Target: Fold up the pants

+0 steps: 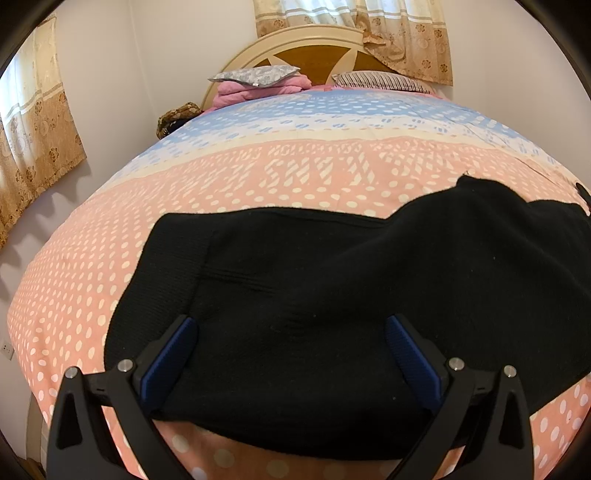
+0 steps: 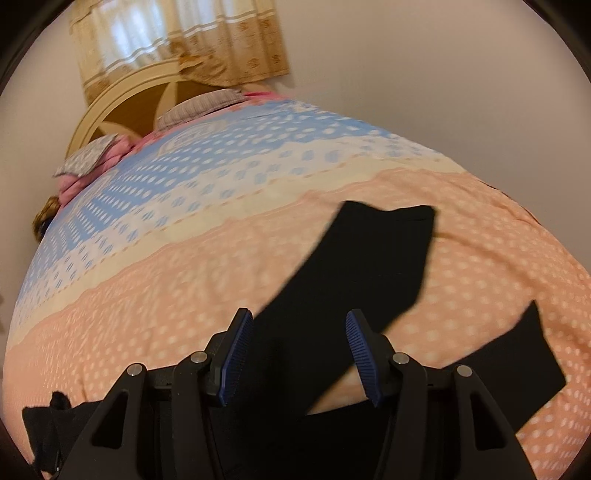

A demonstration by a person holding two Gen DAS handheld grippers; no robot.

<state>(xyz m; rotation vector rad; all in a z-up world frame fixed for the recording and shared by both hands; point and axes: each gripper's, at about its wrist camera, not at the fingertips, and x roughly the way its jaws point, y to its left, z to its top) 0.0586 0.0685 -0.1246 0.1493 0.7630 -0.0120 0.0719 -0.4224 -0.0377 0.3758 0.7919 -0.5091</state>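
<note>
Black pants [image 1: 332, 302] lie spread on the dotted pink bedspread [image 1: 92, 258]. In the left wrist view my left gripper [image 1: 291, 332] is open, its blue pads [image 1: 173, 354] wide apart just above the waist end of the pants. In the right wrist view my right gripper [image 2: 299, 343] is open over the leg part of the pants [image 2: 369, 258]; one leg runs up and away, the other leg [image 2: 517, 362] lies off to the right. The view is blurred. Neither gripper holds cloth.
The bed has a cream and brown headboard [image 1: 310, 48], pillows [image 1: 255, 75] and a pink folded blanket [image 1: 240, 92] at the far end. Curtains [image 1: 406, 33] hang behind. A wall [image 1: 110, 74] runs along the bed's left side.
</note>
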